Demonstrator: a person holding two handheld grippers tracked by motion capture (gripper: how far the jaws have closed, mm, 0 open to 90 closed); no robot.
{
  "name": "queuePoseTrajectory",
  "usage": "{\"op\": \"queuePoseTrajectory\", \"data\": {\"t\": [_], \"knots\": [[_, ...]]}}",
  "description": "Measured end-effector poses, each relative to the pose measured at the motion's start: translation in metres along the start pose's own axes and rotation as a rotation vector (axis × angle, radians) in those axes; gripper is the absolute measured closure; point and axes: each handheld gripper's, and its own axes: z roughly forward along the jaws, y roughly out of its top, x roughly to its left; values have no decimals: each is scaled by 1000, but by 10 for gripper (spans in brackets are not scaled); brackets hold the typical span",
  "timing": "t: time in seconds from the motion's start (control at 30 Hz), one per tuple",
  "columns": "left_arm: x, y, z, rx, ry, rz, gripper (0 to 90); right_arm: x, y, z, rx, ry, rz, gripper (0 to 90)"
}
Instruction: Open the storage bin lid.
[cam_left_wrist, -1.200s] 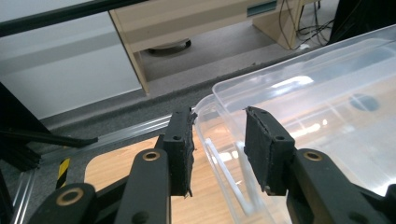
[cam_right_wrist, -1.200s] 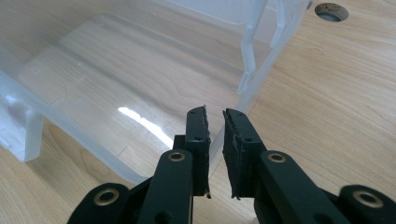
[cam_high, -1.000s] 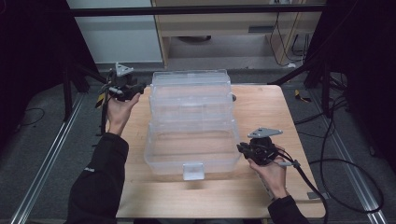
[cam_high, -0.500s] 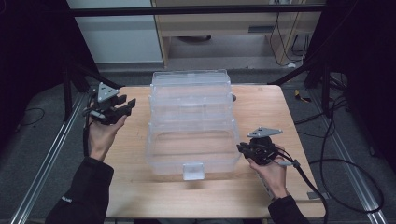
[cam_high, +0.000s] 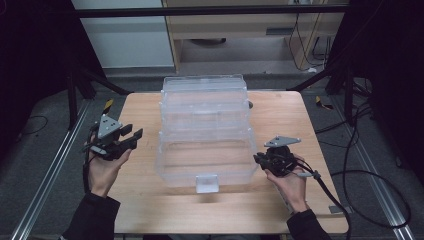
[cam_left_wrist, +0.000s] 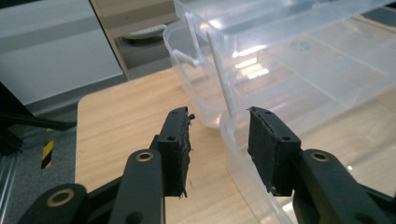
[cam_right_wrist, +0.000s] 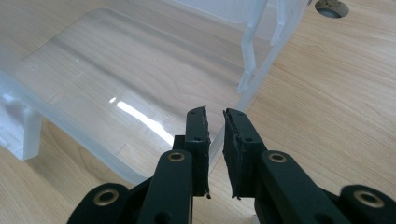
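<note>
- Standing on the wooden table (cam_high: 280, 210) is a clear plastic storage box (cam_high: 205, 132), stepped in tiers, with its lowest tier nearest the person and a small clear latch tab (cam_high: 206, 183) sticking out at the middle of its near wall.
- Hovering off the box's left side, clear of the plastic, is the left gripper (cam_high: 131, 137), carried in the person's left hand (cam_high: 102, 170) above the table's left edge; its grey three-cornered plate is facing up.
- Spreading wide, the left gripper's jaws are holding nothing; in the left gripper view (cam_left_wrist: 218, 140) the gap between the pads is framing the box's near-left corner and a thin upright plastic strut (cam_left_wrist: 220, 79), with no pad touching either.
- Sitting at the box's right side, by the near-right corner of the lowest tier, is the right gripper (cam_high: 258, 160), held in the person's right hand (cam_high: 290, 182) that is resting low over the table.
- Standing almost closed, the right gripper's jaws are leaving just a narrow slit; in the right gripper view (cam_right_wrist: 215, 116) the thin rim of the box's wall is running into that slit, yet I cannot tell whether the pads are truly pinching it or only flanking it.
- Trailing from the right gripper, a black cable (cam_high: 330, 192) is running away from the box toward the table's near-right corner.
- Showing beyond the box in the right gripper view is a small round hole (cam_right_wrist: 330, 7) in the tabletop.
</note>
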Motion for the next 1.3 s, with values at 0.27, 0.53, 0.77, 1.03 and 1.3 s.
{"op": "queuePoseTrajectory", "data": {"t": [0.27, 0.53, 0.77, 1.03, 1.3], "knots": [[-5, -32, 5, 47, 30, 1, 500, -2, 5, -10, -31, -9, 2, 793], [-5, -61, 20, 126, 54, -30, 458, -14, 12, -28, -66, -8, 38, 723], [-3, -74, 25, 149, 71, -29, 445, -21, 21, -44, -55, -62, 24, 608], [6, -92, 34, 190, 125, -33, 420, -29, 33, -60, -9, -94, 23, 489], [11, -98, 35, 199, 134, -55, 400, -36, 30, -74, 68, -110, 28, 439]]}}
